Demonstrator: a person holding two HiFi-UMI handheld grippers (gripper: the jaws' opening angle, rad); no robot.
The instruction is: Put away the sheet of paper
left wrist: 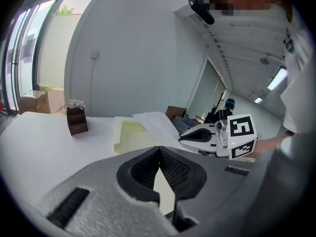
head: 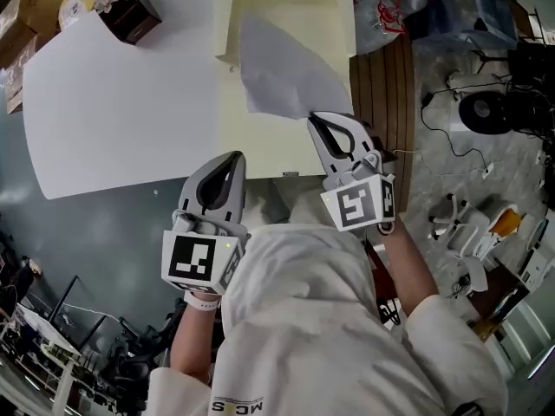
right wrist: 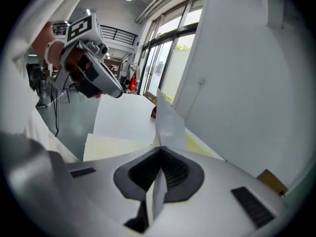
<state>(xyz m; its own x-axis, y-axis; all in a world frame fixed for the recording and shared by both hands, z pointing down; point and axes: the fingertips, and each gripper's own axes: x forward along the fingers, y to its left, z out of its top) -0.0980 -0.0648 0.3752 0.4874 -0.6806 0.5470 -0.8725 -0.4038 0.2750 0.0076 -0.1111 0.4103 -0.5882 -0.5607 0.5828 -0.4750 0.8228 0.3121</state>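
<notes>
The right gripper (head: 312,119) is pinching the sheet of paper (head: 282,72) by its near corner, its two jaws pressed together on the edge. In the right gripper view, the paper (right wrist: 170,125) is running up between the closed tips (right wrist: 160,150) and standing away from them, bent and slightly creased. The person is holding this gripper out over the far right part of a white table (head: 121,111).

The sheet is hanging above a pale yellow folder (head: 251,141) that is lying open on the table, and it is covering part of the folder's right half. Whether the far edge of the paper is touching the folder cannot be told.

The left gripper (head: 238,157) is hovering nearer the person, just off the table's near edge and to the left of the right gripper. Its jaws are meeting at the tips (left wrist: 159,148) with nothing between them; only the folder's pale colour is showing through the gap behind them.

A small brown box (head: 130,11) with white flowers on top is sitting at the far left of the table, well apart from the folder. The person's white sleeves are filling the lower part of the head view.
</notes>
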